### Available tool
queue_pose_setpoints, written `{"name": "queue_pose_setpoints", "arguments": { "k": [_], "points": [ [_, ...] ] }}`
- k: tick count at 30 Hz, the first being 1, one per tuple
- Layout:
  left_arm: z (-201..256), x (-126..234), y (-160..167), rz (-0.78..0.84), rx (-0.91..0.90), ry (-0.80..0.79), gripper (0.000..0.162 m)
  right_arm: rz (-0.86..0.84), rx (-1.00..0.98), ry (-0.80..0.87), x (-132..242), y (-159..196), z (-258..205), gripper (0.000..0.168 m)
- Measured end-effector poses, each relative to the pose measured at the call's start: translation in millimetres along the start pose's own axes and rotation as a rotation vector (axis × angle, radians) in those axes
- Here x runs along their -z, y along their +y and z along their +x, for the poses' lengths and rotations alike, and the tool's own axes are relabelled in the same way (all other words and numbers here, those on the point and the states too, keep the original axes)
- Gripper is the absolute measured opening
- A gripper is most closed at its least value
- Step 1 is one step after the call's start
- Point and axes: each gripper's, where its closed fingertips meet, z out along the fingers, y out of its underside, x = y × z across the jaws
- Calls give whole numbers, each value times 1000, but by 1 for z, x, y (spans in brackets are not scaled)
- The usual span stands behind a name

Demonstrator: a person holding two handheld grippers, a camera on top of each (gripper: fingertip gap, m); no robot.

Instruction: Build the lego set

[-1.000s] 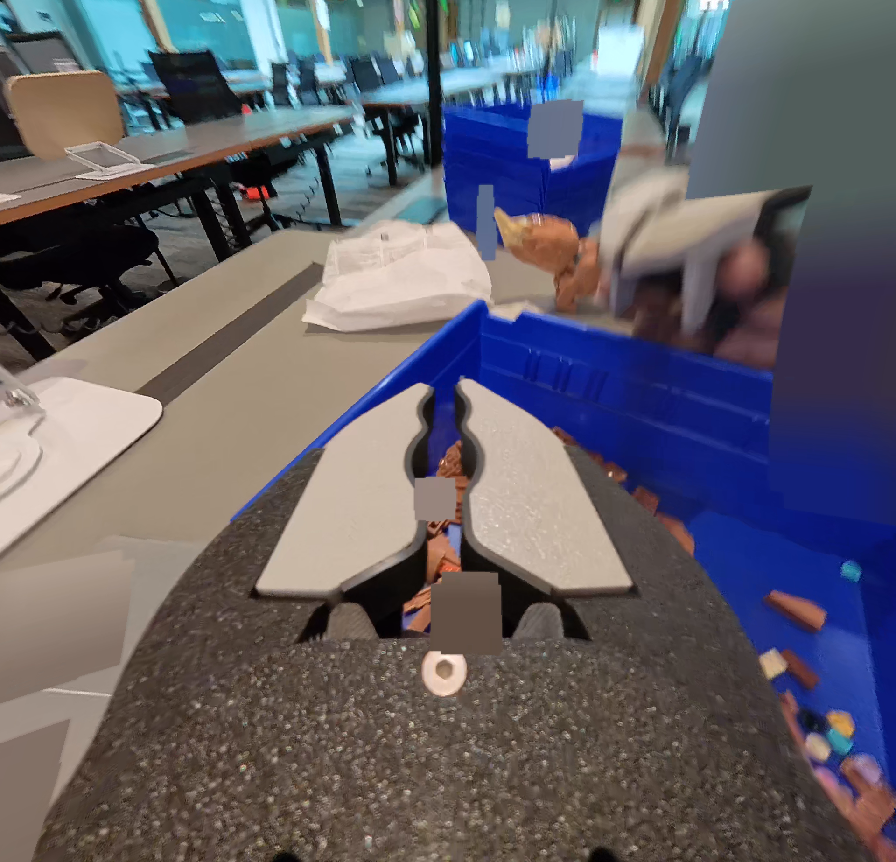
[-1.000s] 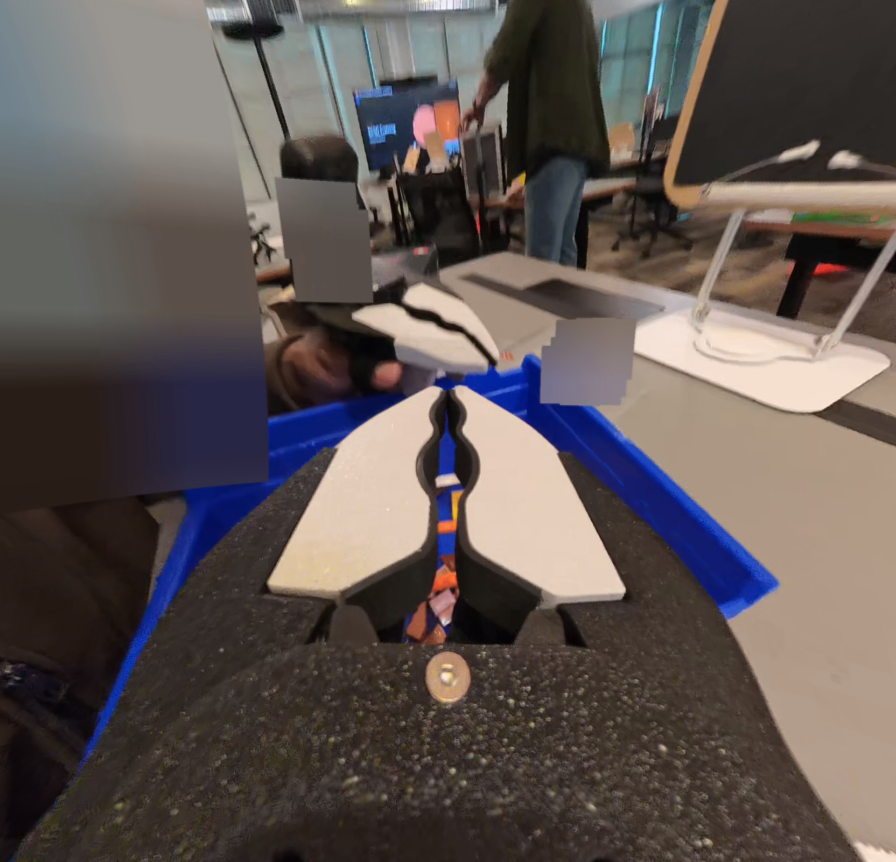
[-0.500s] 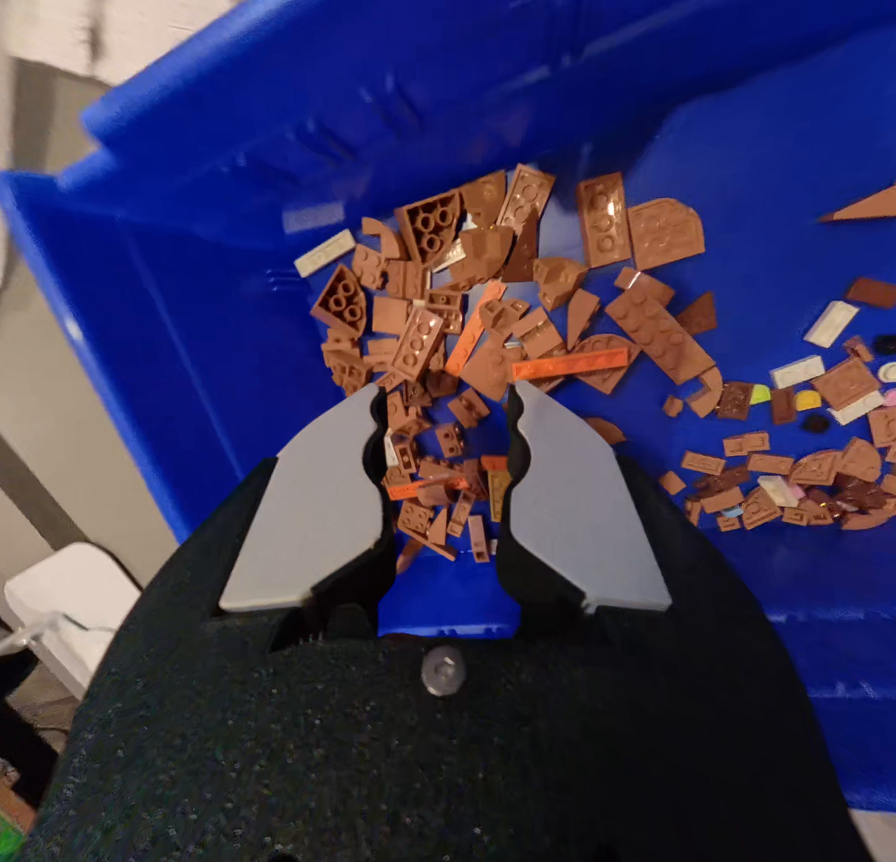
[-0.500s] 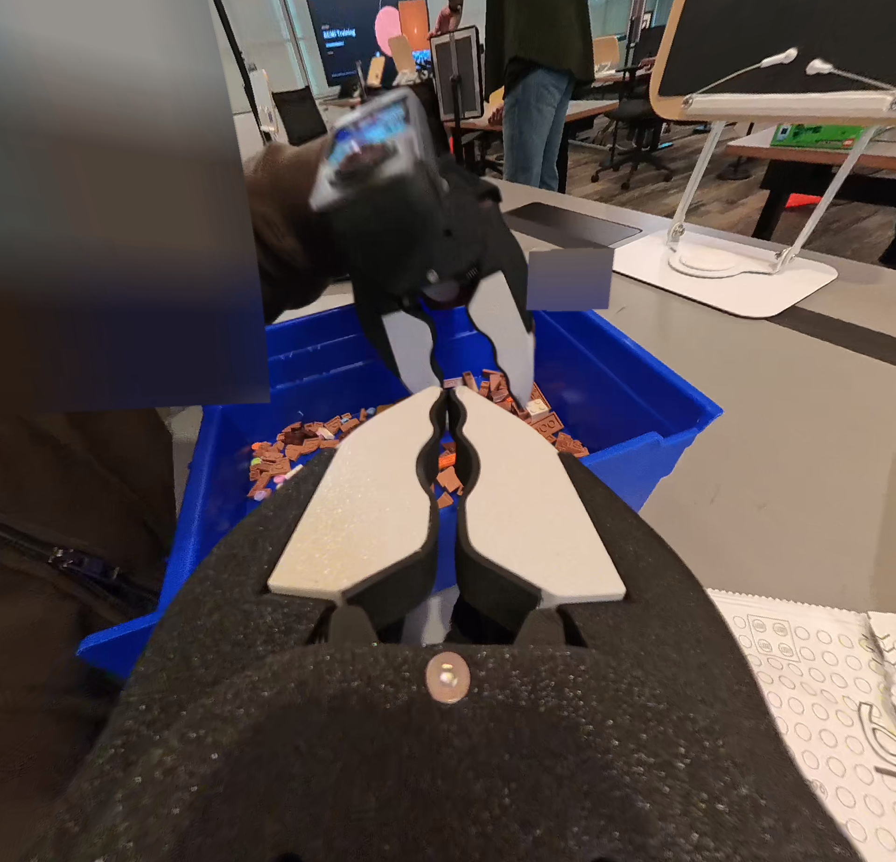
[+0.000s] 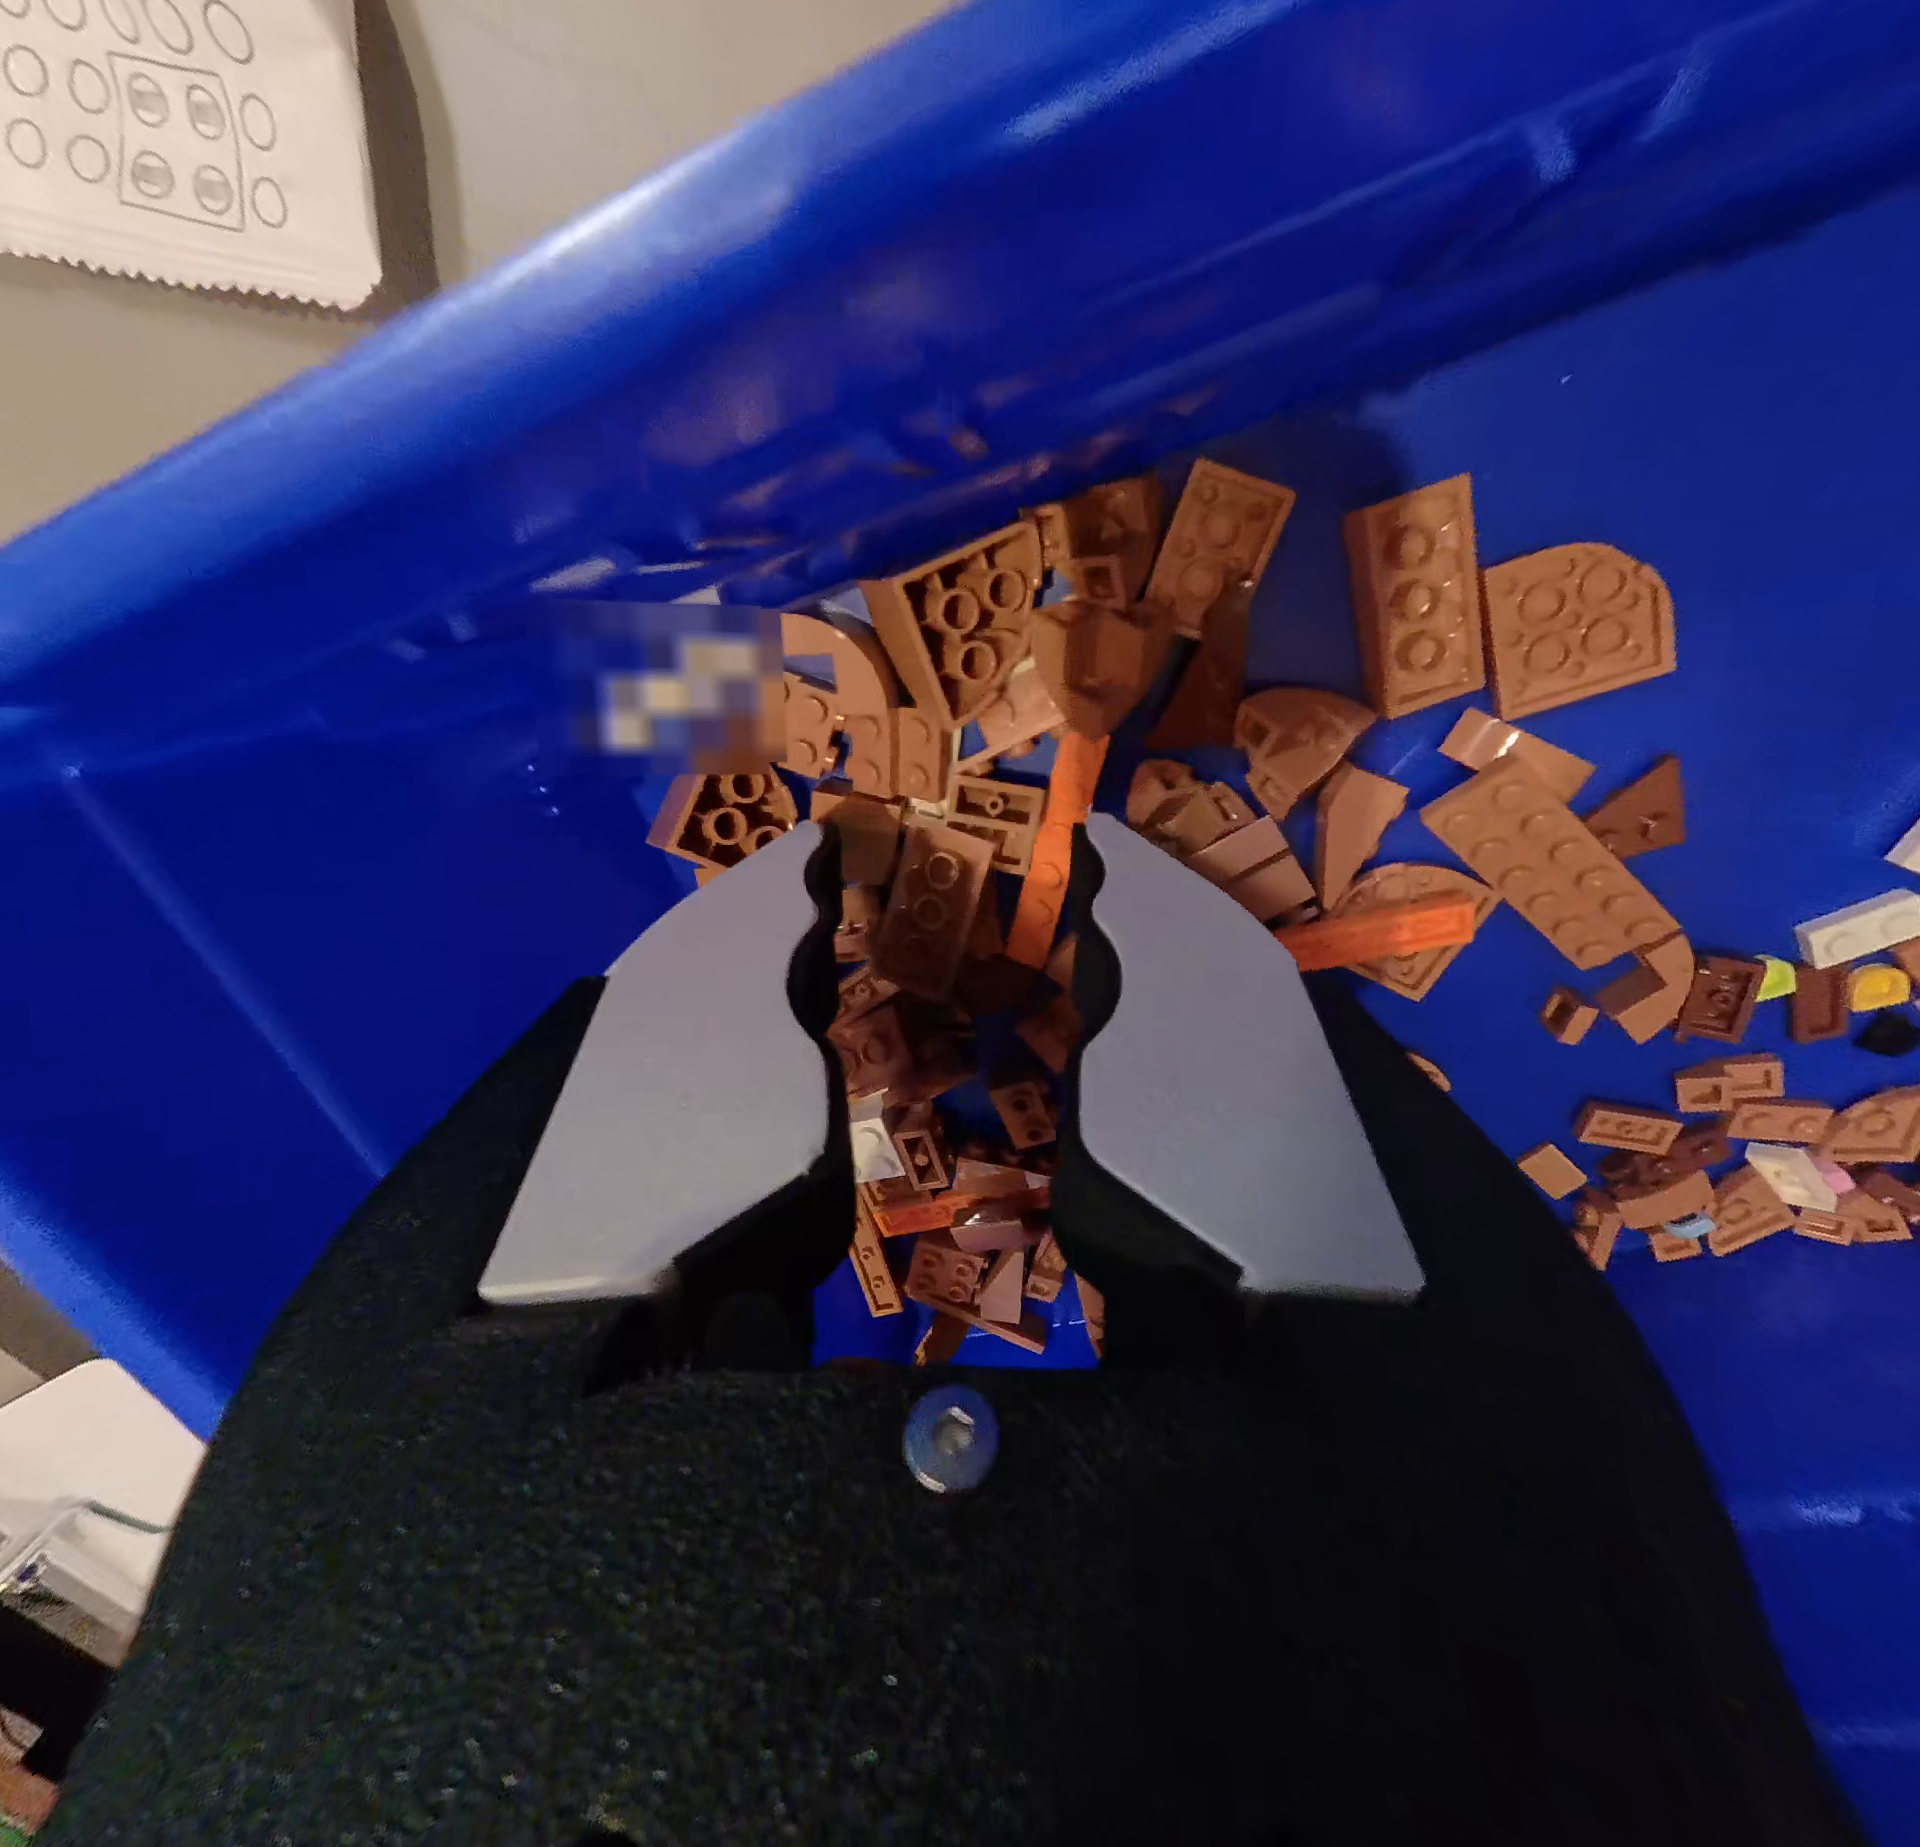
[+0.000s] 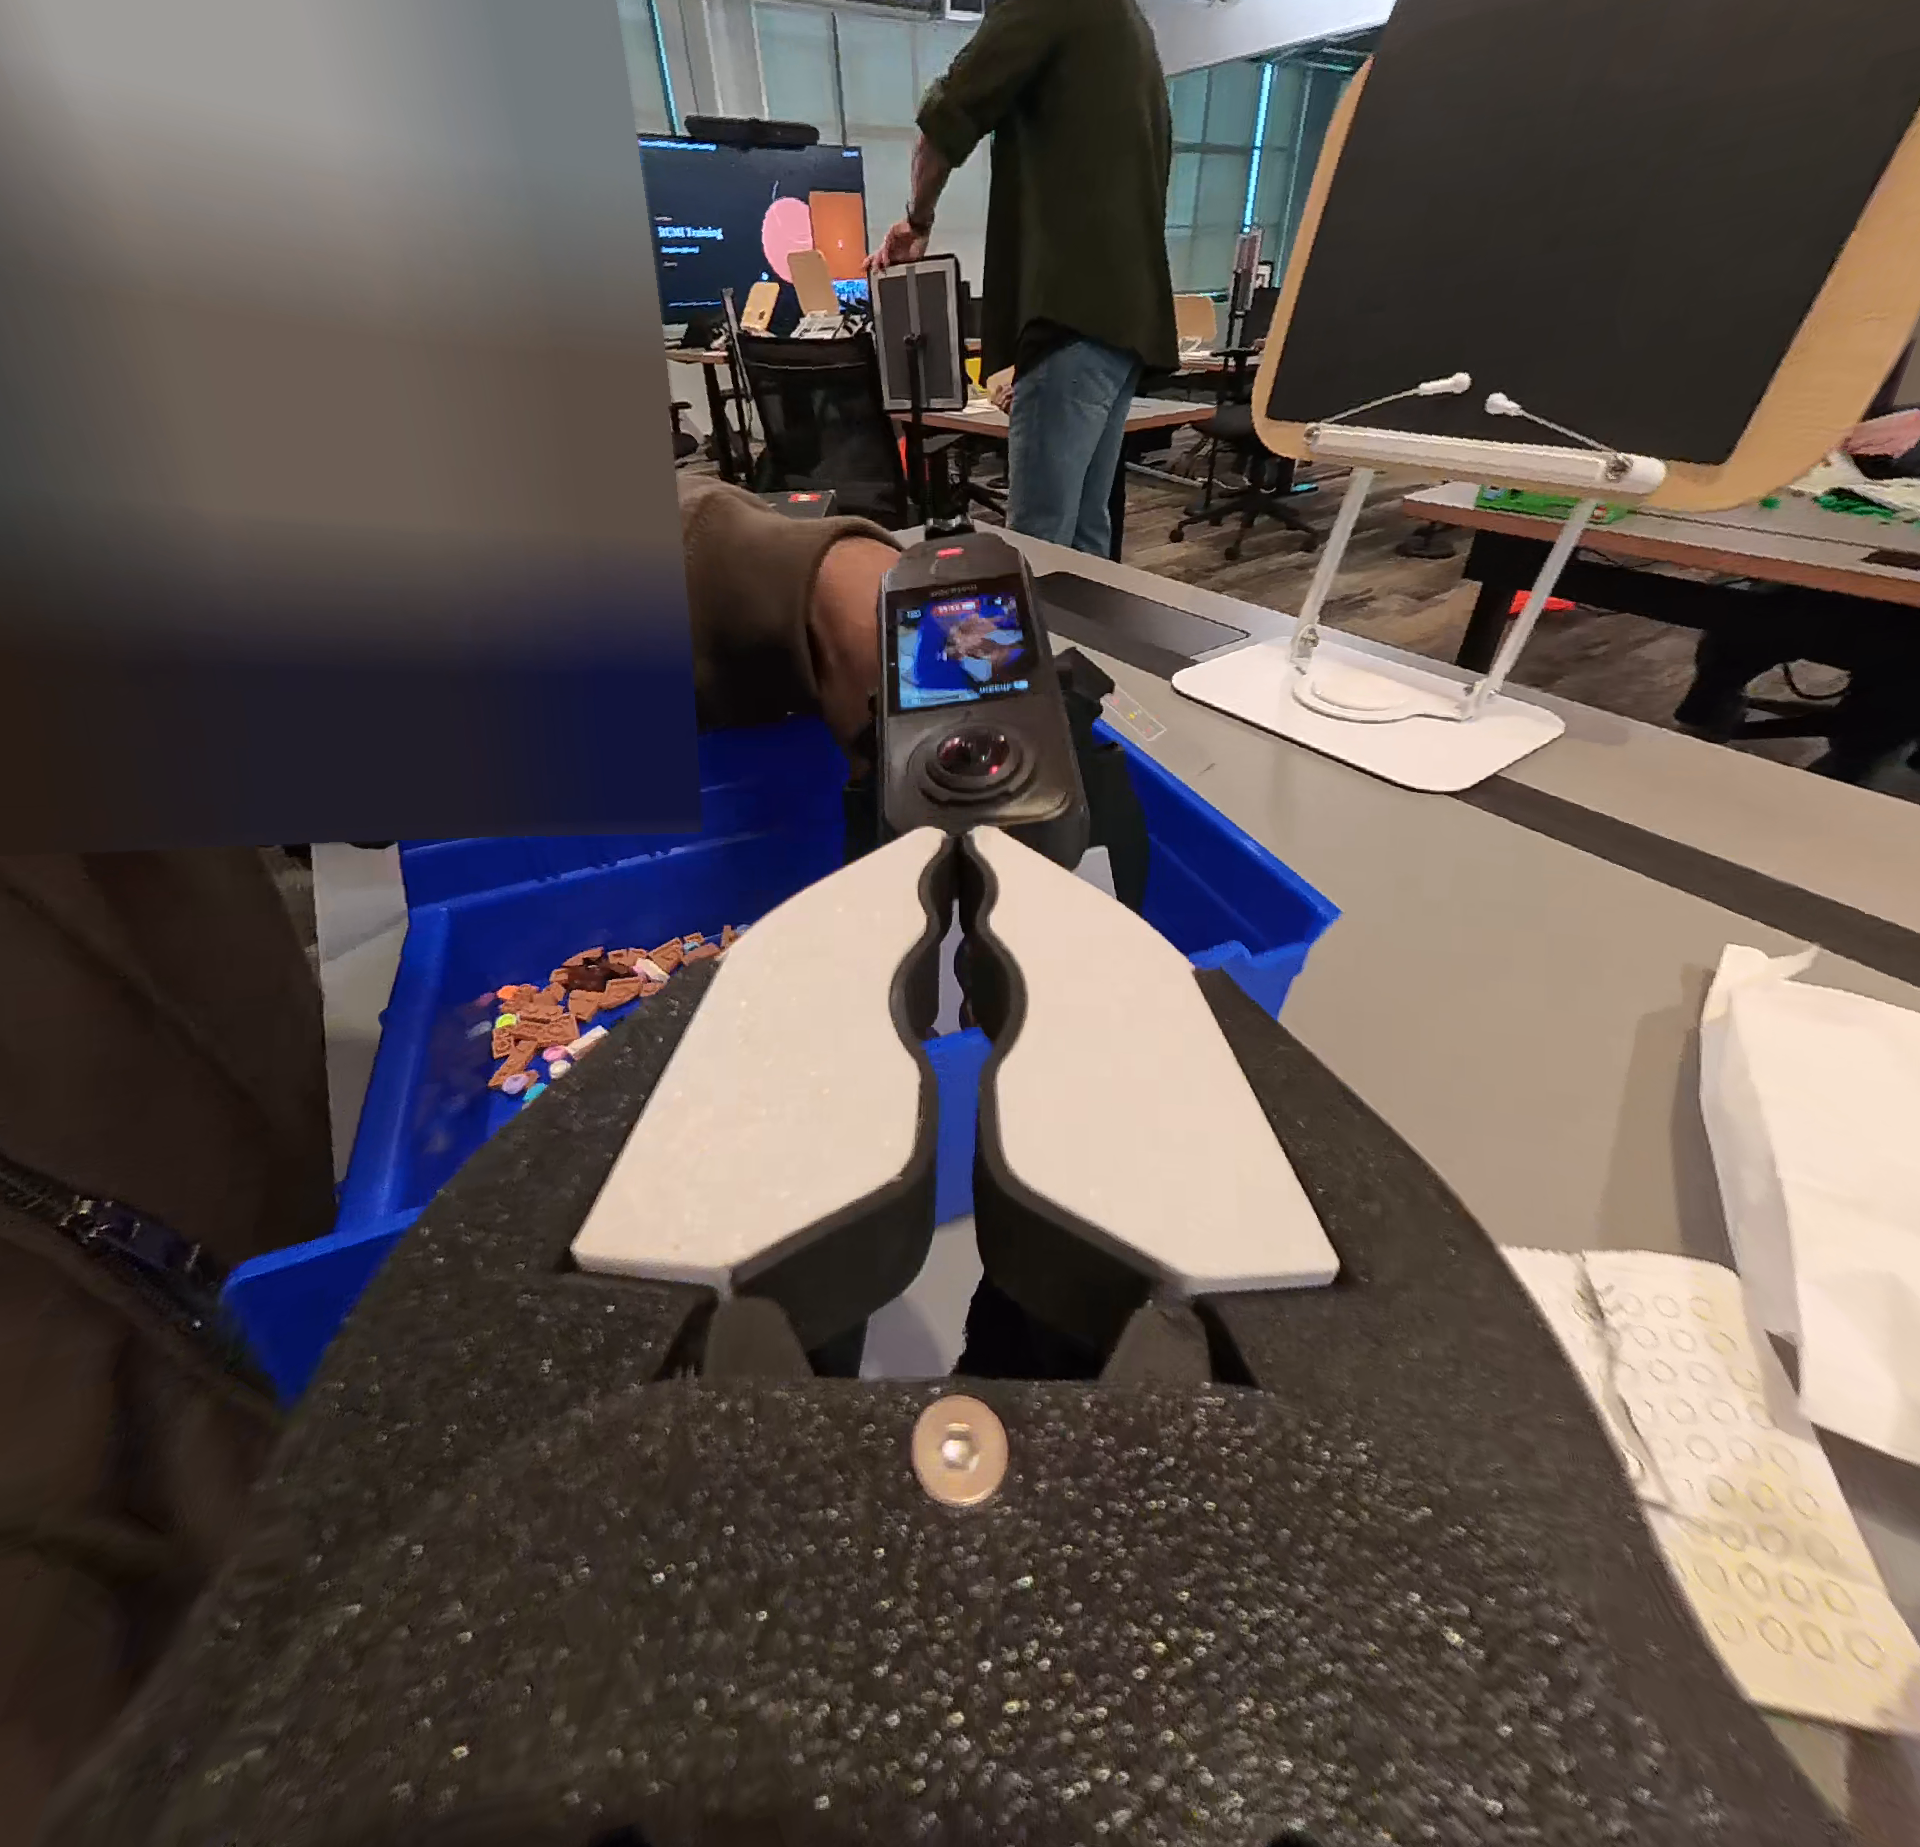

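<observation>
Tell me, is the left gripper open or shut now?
Open. The left gripper has a clear gap between its grey fingers, and brown Lego pieces in the blue bin show through it.

Right claw (image 6: pixel 958 841), grey flat fingers on black foam body, is sitting with its tips pressed together, nothing between them. Just beyond the tips, the left claw's black camera unit (image 6: pixel 971 696) is hanging over the blue plastic bin (image 6: pixel 1226 904). Loose brown lego pieces (image 6: pixel 582 1008) are lying on the bin floor. The bin is resting on the grey table (image 6: pixel 1475 966); white printed paper bags (image 6: pixel 1704 1465) are lying at right.
</observation>
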Motion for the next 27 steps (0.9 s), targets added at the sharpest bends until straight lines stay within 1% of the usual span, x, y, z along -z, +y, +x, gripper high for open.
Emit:
{"name": "queue_pose_setpoints", "arguments": {
  "k": [6, 8, 10, 11, 16, 19, 22, 25, 27],
  "points": [
    [-4, -1, 1, 3, -4, -32, 40, -36, -1, 20, 11, 7, 2, 0],
    [-9, 0, 9, -28, 3, -60, 33, -56, 4, 18, 15, 10, -1, 0],
    [-12, 4, 22, -77, 0, -72, 18, -90, 15, 11, 17, 16, -6, 0],
    [-15, 7, 26, -87, 5, -86, 17, -107, 20, 7, 18, 20, -9, 0],
    [-19, 24, 36, -78, 34, -105, 17, -159, 16, -42, 19, 41, -26, 0],
    [-17, 30, 35, -40, 52, -89, 17, -163, 12, -69, 20, 51, -34, 0],
    [-13, 27, 31, -8, 54, -49, 24, -152, 16, -103, 23, 56, -44, 0],
    [-10, 22, 31, -22, 39, -23, 28, -157, 21, -136, 26, 62, -53, 0],
    [-10, 19, 24, 1, 24, -15, 29, -166, 19, -160, 27, 68, -58, 0]
  ]
}}
